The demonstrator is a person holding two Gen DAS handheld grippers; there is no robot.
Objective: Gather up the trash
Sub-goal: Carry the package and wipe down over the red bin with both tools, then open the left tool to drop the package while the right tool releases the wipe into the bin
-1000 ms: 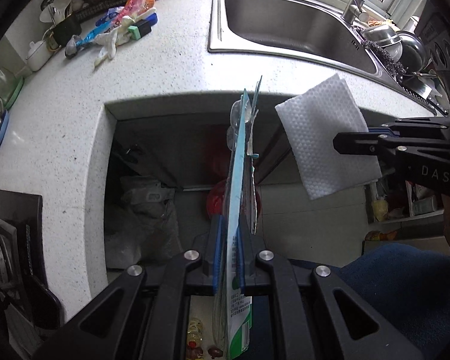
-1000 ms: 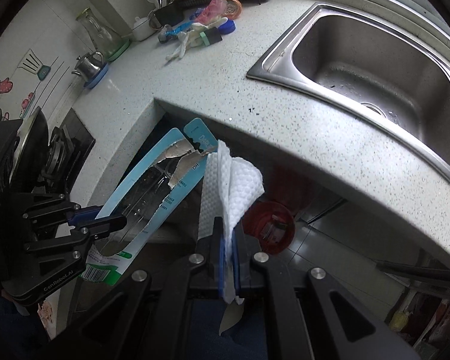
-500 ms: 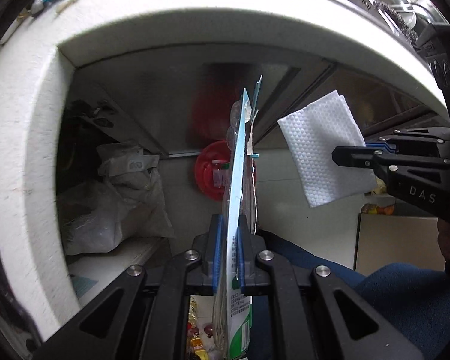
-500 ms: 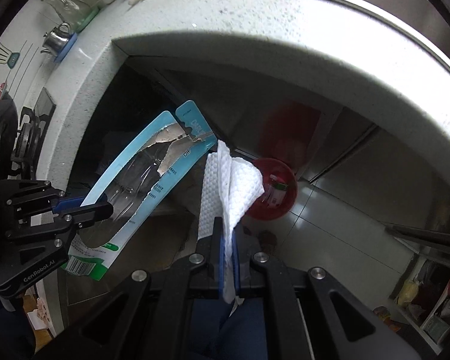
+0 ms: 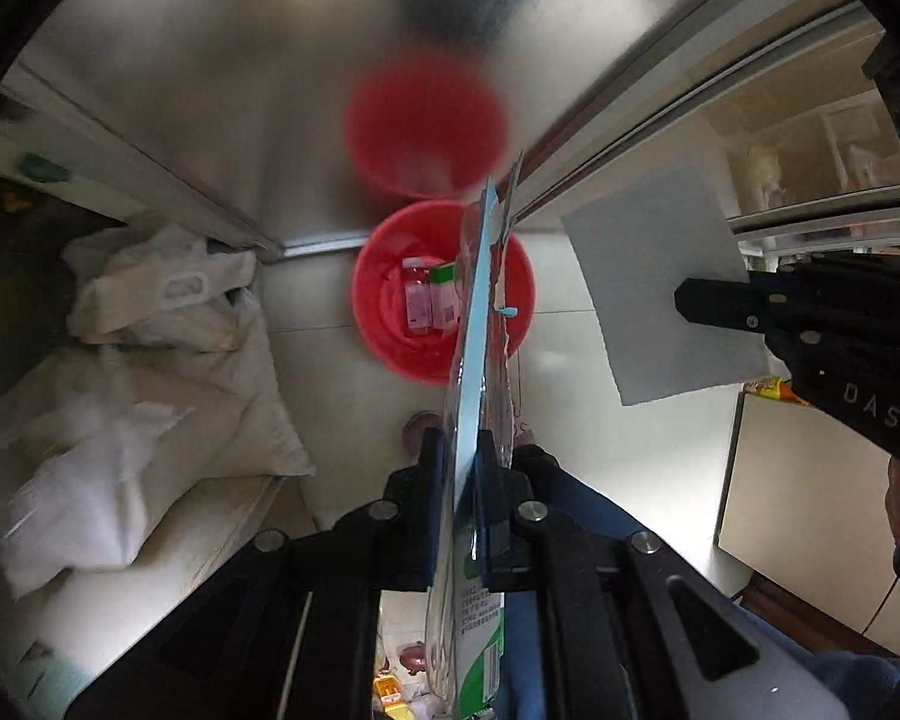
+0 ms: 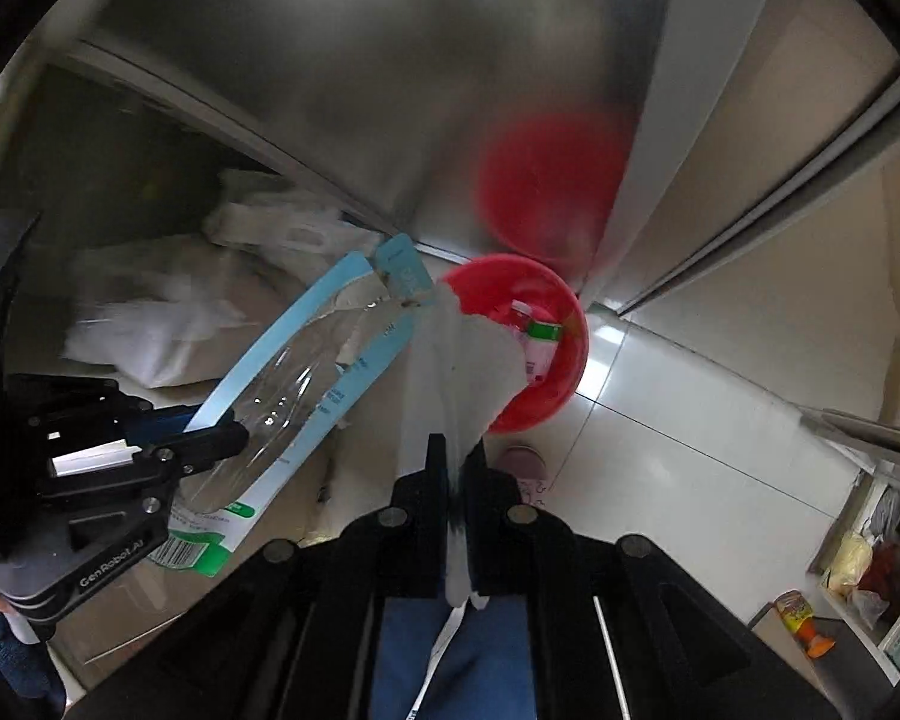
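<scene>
My left gripper (image 5: 468, 468) is shut on a torn blue-and-clear blister pack (image 5: 473, 324), seen edge-on and pointing down over a red bin (image 5: 369, 324) on the floor. The bin holds a pink bottle (image 5: 417, 300) and a green-topped box (image 5: 444, 294). To the right, my right gripper (image 5: 687, 300) is shut on a white wipe (image 5: 660, 276). In the right wrist view the wipe (image 6: 462, 360) hangs from my right gripper (image 6: 456, 450) and covers part of the bin (image 6: 579, 354). The blister pack (image 6: 318, 372) sits at left in my left gripper (image 6: 237, 438).
White plastic bags (image 5: 168, 312) are heaped on a low ledge left of the bin. Shiny steel cabinet fronts (image 5: 258, 90) rise behind it and mirror its red shape. A person's blue trouser leg (image 5: 576, 498) is below the grippers. A low shelf with packets (image 6: 858, 564) stands at right.
Both grippers have dropped from countertop height to below the counter edge, still holding the pack and the wipe. The countertop and sink have left view and the red bin looks much nearer.
</scene>
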